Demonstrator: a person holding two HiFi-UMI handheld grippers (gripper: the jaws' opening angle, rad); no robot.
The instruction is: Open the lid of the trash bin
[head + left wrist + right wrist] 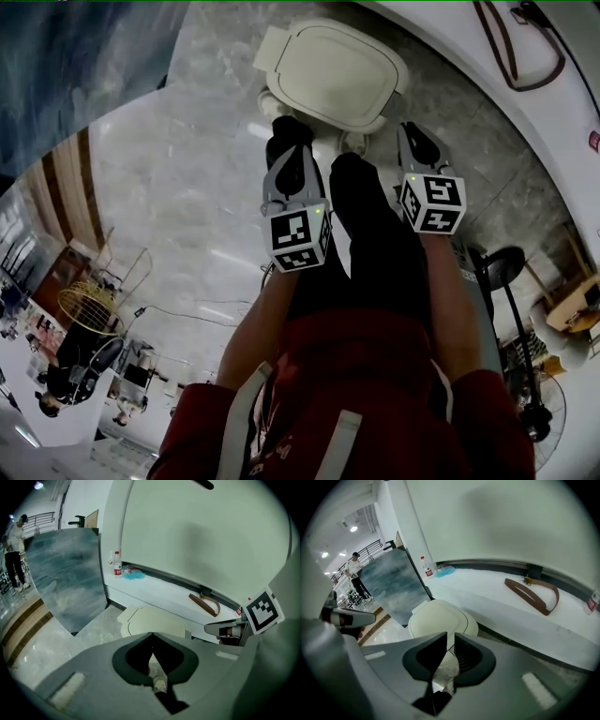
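Note:
The trash bin's cream lid (333,70) lies flat and closed on the bin, on the marble floor at the top centre of the head view. My left gripper (287,133) hangs just short of the lid's near left edge, and its jaws meet at the tips. My right gripper (418,141) is off the lid's near right corner, with a narrow gap between its jaws and nothing in it. In the left gripper view the lid (152,620) lies beyond the left gripper (151,637). In the right gripper view the lid (438,620) lies beyond the right gripper (449,638).
A white ledge (497,602) runs along the wall behind the bin, with a brown strap (534,592) and a water bottle (425,566) on it. A blue-grey panel (70,583) stands left of the bin. A person (14,550) stands far off. My dark-trousered legs (370,234) are between the grippers.

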